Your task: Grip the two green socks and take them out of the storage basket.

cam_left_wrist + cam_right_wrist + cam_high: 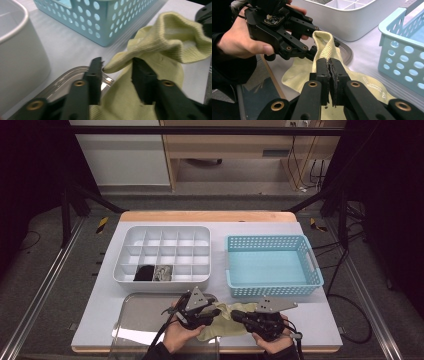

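Pale grey tabletop (310,320) runs to a wooden strip at the far edge, with dark floor and black frame legs beyond; open room is left mostly to the right of the hands, along the near edge. Two grippers work one yellow-green sock (222,322) near that edge, between a steel tray (135,320) and one blue perforated basket (272,265). The right gripper (329,62) has its jaws pressed together on the sock's ribbed cuff, lifting it into a loop. The left gripper (116,66) stands partly open, a fold of sock between its jaws, one jaw against the cloth. Behind the tray sits one white divided organiser (162,254), two of its front cells holding rolled dark and patterned items (152,272). Basket and organiser hem in the far side.
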`<action>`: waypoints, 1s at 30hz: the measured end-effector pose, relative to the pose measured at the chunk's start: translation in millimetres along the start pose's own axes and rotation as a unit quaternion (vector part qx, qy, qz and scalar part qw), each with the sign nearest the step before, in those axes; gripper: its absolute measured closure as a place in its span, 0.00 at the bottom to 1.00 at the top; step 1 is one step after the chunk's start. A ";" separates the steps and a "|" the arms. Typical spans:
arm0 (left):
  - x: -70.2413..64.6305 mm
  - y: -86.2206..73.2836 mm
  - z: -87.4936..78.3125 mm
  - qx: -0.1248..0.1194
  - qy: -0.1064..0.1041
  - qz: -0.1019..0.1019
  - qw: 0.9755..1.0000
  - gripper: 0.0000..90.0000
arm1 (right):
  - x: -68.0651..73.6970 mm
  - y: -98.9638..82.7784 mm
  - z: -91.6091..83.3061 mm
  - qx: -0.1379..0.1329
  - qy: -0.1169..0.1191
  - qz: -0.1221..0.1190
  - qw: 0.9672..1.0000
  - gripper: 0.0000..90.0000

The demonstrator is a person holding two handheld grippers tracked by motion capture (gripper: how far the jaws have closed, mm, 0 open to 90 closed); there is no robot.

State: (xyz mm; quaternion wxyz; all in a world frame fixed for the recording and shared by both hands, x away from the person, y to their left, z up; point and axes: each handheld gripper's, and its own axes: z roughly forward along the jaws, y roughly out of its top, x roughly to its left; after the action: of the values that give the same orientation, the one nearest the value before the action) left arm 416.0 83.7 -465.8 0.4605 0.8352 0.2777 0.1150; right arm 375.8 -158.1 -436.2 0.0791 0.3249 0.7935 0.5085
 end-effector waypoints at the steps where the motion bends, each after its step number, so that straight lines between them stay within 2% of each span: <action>1: -0.1 0.1 0.3 0.000 -0.004 -0.004 1.000 0.76 | -0.2 -0.1 0.2 0.000 -0.001 0.000 1.000 0.97; 5: -1.4 0.5 -3.7 0.003 -0.013 -0.019 1.000 0.96 | -2.0 -0.7 -0.3 -0.004 -0.008 0.003 1.000 0.97; 6: -2.0 0.7 -4.8 0.004 -0.013 -0.018 1.000 0.97 | -2.6 -1.0 -0.3 -0.006 -0.010 0.002 1.000 0.97; 12: -9.5 -1.2 -14.3 0.015 -0.024 -0.028 0.999 0.99 | -5.3 -1.5 -1.4 -0.017 -0.020 0.006 1.000 0.97; 16: -16.5 -5.5 -22.3 0.021 -0.041 -0.037 0.998 0.99 | -8.4 -0.7 -2.8 -0.032 -0.031 0.017 0.999 0.97; 19: -21.6 -10.8 -26.7 0.029 -0.054 -0.046 0.997 0.98 | -10.8 -1.0 1.2 -0.032 -0.042 0.020 0.998 0.96; 24: -25.6 -20.5 -29.2 0.035 -0.058 -0.062 0.996 0.98 | -11.5 -3.6 23.9 -0.011 -0.045 0.013 0.999 0.96; 28: -22.6 -25.4 -30.1 0.034 -0.046 -0.081 0.995 0.98 | -9.3 -3.8 43.7 0.004 -0.055 -0.002 0.998 0.91; 30: -21.1 -26.6 -30.2 0.034 -0.042 -0.087 0.995 0.98 | -9.2 -3.4 46.5 0.004 -0.059 -0.005 0.998 0.87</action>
State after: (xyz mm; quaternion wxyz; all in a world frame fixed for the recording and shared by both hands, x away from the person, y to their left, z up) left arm 375.7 104.2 -470.1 0.4515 0.8271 0.3335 0.0302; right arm 402.6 -129.4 -462.8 0.1269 0.3510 0.7909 0.4849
